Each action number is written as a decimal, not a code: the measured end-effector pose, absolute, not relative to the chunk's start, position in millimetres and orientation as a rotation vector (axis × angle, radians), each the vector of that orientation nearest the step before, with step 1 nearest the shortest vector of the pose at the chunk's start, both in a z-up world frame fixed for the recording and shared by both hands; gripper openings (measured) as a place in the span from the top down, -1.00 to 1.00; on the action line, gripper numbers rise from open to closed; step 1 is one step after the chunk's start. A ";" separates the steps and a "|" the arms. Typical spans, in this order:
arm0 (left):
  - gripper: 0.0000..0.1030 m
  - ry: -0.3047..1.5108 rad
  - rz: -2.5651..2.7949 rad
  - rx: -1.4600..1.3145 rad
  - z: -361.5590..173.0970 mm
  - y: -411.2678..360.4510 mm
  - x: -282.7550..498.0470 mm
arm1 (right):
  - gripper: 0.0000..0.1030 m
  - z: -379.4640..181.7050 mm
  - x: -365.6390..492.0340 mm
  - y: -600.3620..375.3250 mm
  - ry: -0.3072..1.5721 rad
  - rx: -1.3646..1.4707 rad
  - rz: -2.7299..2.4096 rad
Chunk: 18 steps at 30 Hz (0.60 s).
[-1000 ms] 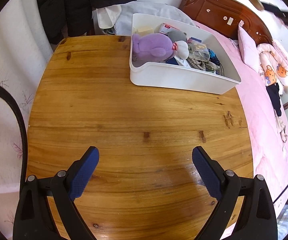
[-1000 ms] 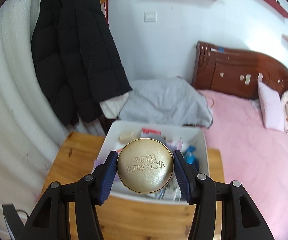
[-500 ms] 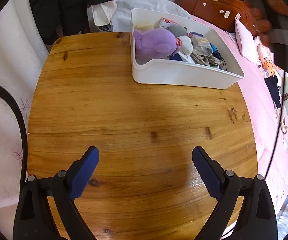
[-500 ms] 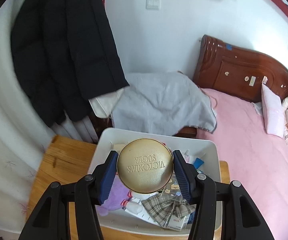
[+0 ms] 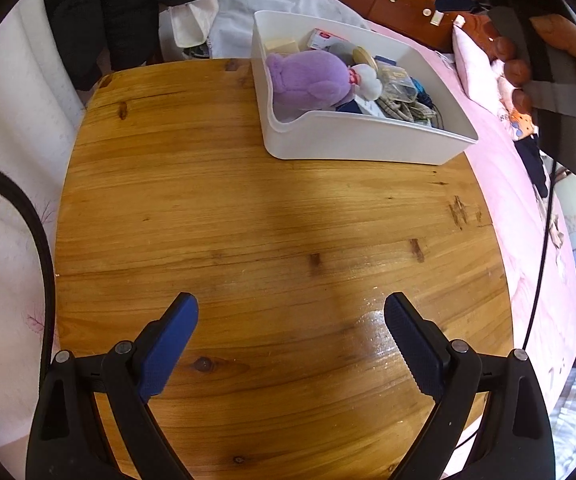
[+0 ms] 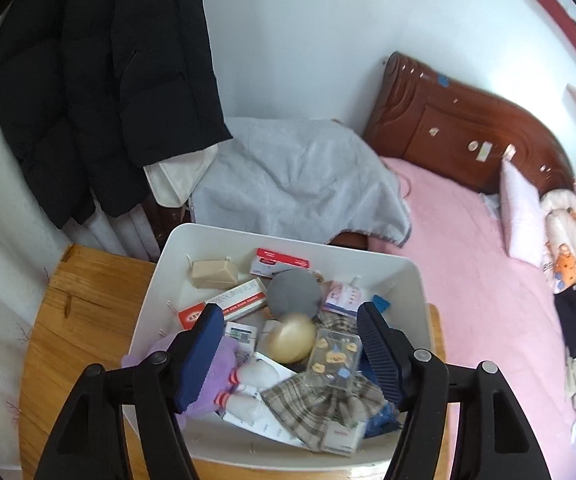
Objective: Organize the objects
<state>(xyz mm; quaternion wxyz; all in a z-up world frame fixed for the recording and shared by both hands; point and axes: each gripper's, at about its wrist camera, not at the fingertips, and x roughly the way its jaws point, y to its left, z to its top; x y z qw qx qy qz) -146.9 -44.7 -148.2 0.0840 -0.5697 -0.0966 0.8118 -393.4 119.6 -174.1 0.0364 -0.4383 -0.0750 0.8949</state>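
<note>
A white bin point(image 6: 160, 280) point(image 5: 368, 144) stands at the far right of the round wooden table point(image 5: 248, 208). It holds a purple plush toy point(image 5: 308, 78) point(image 6: 216, 376), boxes, a plaid cloth point(image 6: 320, 400) and other items. A round gold tin point(image 6: 291, 339) point(image 5: 364, 55) lies among them, blurred in the right wrist view. My right gripper point(image 6: 290, 334) is open, above the bin, the tin below its jaws. My left gripper point(image 5: 290, 320) is open and empty over the bare near part of the table.
A black coat point(image 6: 104, 80) hangs behind the table. A grey cloth point(image 6: 296, 184) is draped beyond the bin. A bed with pink sheets point(image 6: 468, 280) and a wooden headboard point(image 6: 448, 128) lies to the right. The hand holding the right gripper shows in the left wrist view point(image 5: 560, 72).
My right gripper has opened and let go of the gold tin, which now lies in the bin. The right gripper also moved down closer over the bin. The left gripper barely moved.
</note>
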 end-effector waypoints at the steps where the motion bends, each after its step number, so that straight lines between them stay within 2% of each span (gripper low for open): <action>1: -0.85 -0.281 2.419 -1.693 -146.4 -44.6 -145.6 | -0.36 -169.7 -387.5 119.6 -0.232 -1.338 2.746; 10: -0.85 -0.257 2.420 -1.625 -117.3 -38.2 -131.4 | -0.37 -129.7 -323.5 130.4 -0.173 -1.289 2.727; 18: -0.85 -0.313 2.531 -1.564 -72.2 -33.8 -118.2 | -0.41 -99.5 -247.3 148.1 -0.057 -1.288 2.738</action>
